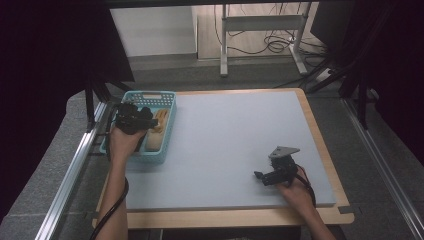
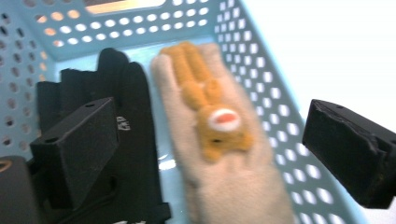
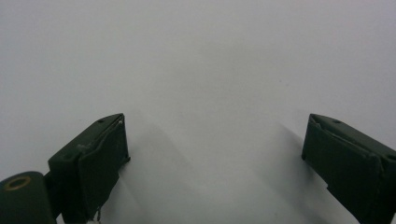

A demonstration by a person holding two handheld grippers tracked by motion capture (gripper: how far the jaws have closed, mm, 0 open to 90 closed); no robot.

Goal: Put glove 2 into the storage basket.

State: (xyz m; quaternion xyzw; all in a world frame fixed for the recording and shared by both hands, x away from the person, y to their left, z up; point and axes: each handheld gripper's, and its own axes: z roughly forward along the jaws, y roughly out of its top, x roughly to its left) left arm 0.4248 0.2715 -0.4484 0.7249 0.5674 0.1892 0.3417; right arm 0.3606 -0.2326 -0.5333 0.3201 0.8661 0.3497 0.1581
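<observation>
- Grey matting is covering a wooden table, with grey carpet lying around it and a metal stand with loose cables standing on the floor beyond the far edge.
- At the mat's far left corner a turquoise perforated basket is sitting, its long side running away from the person.
- Inside the basket two gloves are lying side by side: a black glove toward the basket's outer side, and a beige glove toward the mat, nearly touching the perforated wall.
- On the back of the beige glove an orange plush animal patch is facing up, its white muzzle pointing toward the camera in the left gripper view.
- Over the basket the left gripper is hanging in the person's left hand, angled down into the basket.
- In the left gripper view its jaws are standing wide apart, one over the black glove and the other over the basket's wall, with the beige glove lying below the gap and neither pad pressing on it.
- Near the mat's front right, the right gripper is resting low in the right hand, pointing left across the bare mat, well apart from the basket.
- Its jaws are spread wide over plain grey surface, gripping nothing.
</observation>
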